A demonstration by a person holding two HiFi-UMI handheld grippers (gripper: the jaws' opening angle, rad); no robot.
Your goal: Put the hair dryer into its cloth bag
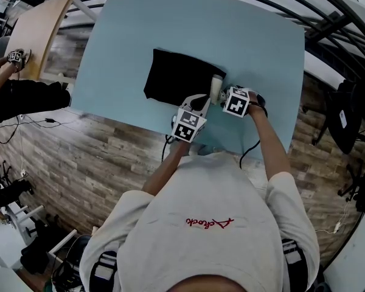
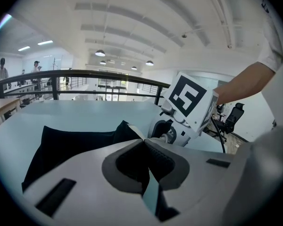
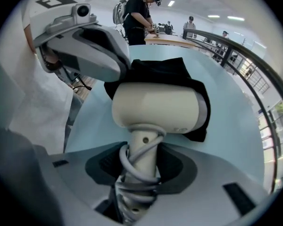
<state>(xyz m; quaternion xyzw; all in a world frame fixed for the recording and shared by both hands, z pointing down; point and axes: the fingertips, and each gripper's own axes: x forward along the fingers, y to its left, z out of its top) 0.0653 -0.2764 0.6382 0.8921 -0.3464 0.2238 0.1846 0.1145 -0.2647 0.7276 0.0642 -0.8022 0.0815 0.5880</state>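
Dryer (image 3: pixel 155 109), cord wound round its handle: gripped by the handle in the right gripper (image 3: pixel 141 173), head at the mouth of the black bag (image 1: pixel 176 78), not yet inside; left gripper (image 2: pixel 144 141) closed, seemingly pinching the bag's rim up; insertion remains.

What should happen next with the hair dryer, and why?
Probably ease the hair dryer head-first into the cloth bag: the right hand-held gripper clamps its handle, its head lies at the bag's mouth, and the left hand-held gripper pinches the edge up.
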